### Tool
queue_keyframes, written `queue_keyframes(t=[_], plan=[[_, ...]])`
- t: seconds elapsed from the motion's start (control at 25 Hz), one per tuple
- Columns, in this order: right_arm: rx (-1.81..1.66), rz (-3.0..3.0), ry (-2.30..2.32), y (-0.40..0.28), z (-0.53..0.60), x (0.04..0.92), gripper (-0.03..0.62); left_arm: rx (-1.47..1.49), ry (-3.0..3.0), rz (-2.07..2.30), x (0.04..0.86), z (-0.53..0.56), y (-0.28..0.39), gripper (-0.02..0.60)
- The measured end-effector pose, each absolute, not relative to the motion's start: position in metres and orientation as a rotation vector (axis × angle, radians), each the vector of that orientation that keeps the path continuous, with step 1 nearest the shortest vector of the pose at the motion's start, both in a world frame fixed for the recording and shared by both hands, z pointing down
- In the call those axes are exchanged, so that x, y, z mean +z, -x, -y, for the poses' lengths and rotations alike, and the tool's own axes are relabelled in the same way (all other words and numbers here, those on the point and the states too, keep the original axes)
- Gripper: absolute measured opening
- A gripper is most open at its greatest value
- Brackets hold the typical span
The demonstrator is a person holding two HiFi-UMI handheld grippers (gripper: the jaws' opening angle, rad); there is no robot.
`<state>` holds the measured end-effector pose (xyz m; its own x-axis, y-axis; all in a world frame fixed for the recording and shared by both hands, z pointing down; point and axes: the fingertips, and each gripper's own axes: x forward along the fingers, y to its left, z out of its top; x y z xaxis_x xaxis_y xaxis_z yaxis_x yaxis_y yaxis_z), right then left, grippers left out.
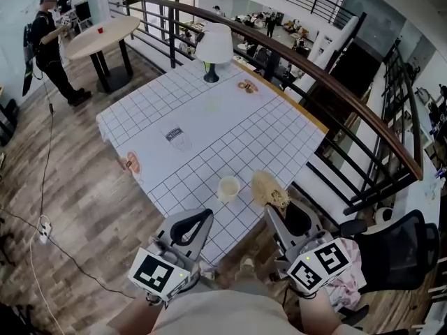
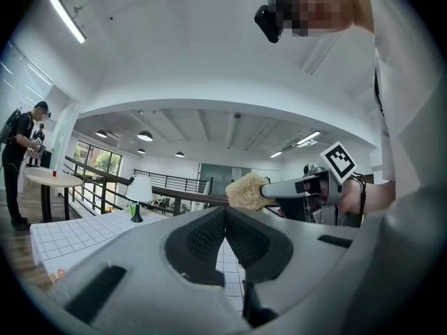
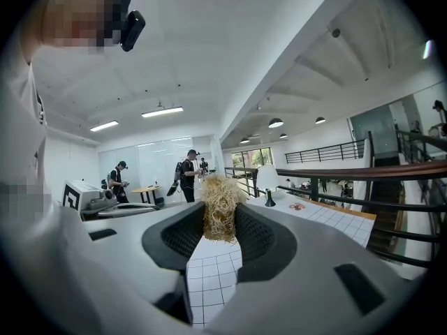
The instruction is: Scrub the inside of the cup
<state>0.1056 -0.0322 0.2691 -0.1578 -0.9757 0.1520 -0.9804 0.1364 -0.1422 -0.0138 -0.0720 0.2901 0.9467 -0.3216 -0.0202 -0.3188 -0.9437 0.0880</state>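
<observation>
Cup (image 1: pixel 228 188): pale and upright with its mouth up, on the gridded counter (image 1: pixel 209 128) close to its near edge. Nothing touches it.
Left gripper (image 2: pixel 225 218): jaws closed tip to tip with nothing between them. In the head view it is held short of the counter edge, below and left of the cup.
Right gripper (image 3: pixel 222 218): jaws clamped on a straw-coloured fibrous scrubber (image 3: pixel 221 204), and the wad sticks out past the tips. In the head view it sits just right of the cup, clear of the rim.
Step in hand (judged): approach; no scrubbing has begun.
Doing it well, left: part the jaws, then brace the cup by its wall or rim, since an unheld cup would likely skid on the cloth.
Doing it well, right: tip the scrubber downward and enter through the centre of the mouth. Work it round the wall and down to the bottom.
Risk (judged): the cup looks light, so a sideways push on the rim could knock it over.
</observation>
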Motion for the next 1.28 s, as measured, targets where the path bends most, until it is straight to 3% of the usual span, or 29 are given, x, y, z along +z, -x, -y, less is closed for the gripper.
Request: queue_keyframes(t=[0.68,1.28], plan=[[0.44,2.623,-1.549,-0.167,0.106,0.305,0.132,-0.012,-2.88,0.881,0.299,0.116,-0.058,0.013],[0.43,2.73,-1.304,-0.186,0.138,0.299,0.132,0.007,-2.907,1.123,0.312,0.129,-0.068,0.014]])
